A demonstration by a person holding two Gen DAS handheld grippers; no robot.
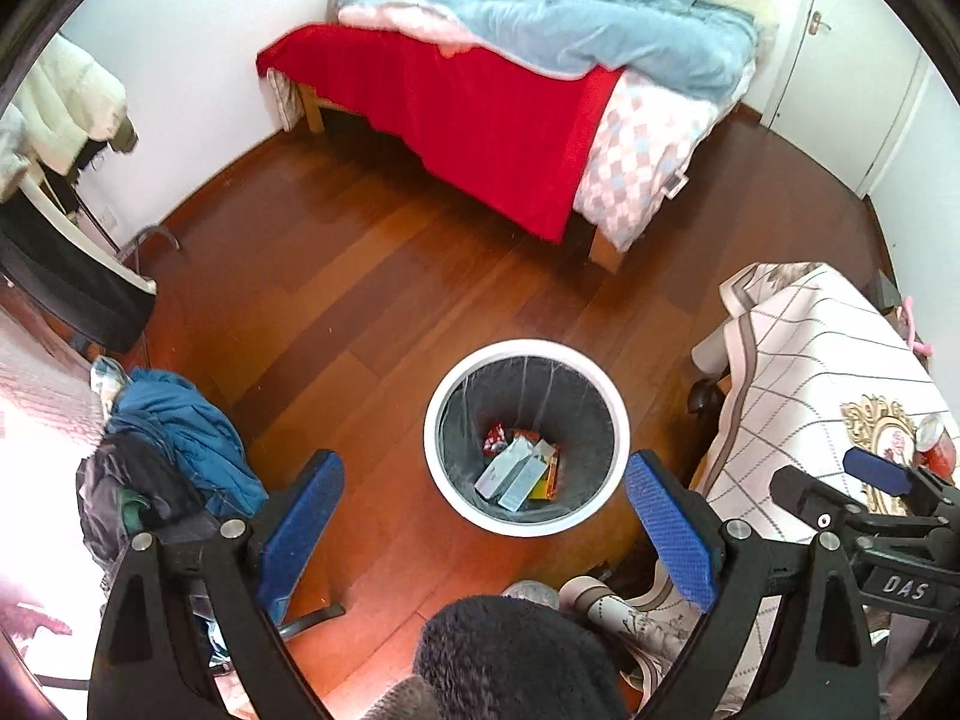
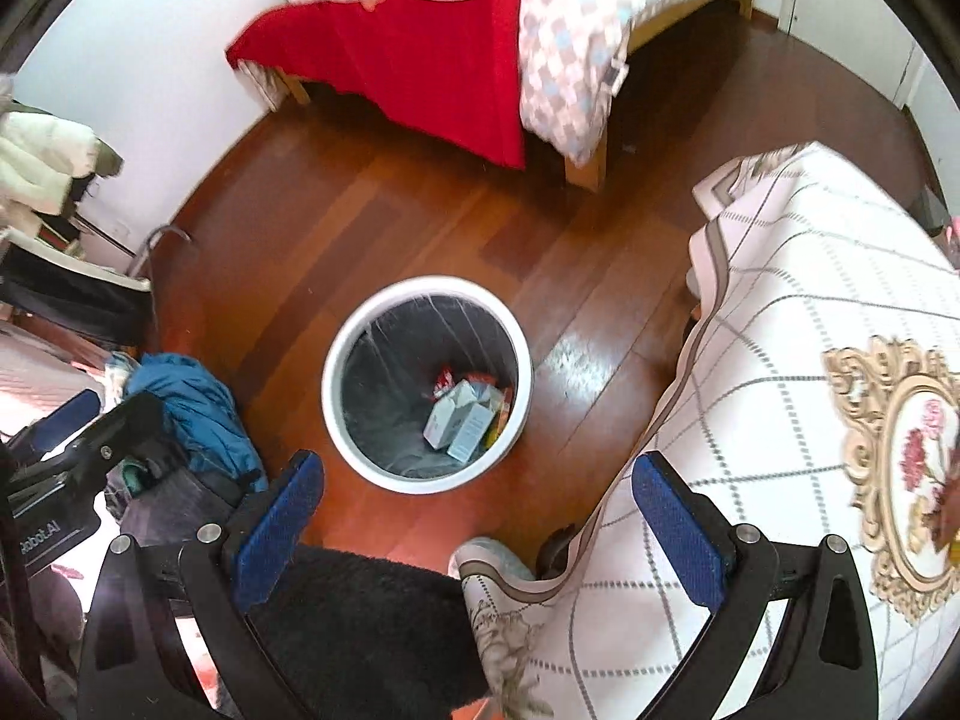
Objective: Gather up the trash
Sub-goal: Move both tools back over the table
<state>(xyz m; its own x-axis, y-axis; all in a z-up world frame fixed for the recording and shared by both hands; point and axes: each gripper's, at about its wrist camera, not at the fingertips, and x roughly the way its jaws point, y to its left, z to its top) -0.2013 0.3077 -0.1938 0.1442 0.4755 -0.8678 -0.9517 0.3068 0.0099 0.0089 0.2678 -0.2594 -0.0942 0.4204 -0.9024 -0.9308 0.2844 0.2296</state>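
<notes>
Wooden floor [image 1: 360, 276] fills room; bed [image 1: 540, 90] with red blanket [image 1: 480, 132] against far wall. Table under checked cloth [image 2: 810, 312] to my right. Blue clothes heap [image 1: 186, 438] to my left. White bin [image 1: 527, 354] with dark liner stands on floor between them. Trash [image 1: 519, 471] lies at bin bottom: pale cartons, red wrapper, possibly more beneath. My left gripper [image 1: 483, 519] spread wide, empty. My right gripper [image 2: 480, 519] spread wide, empty.
</notes>
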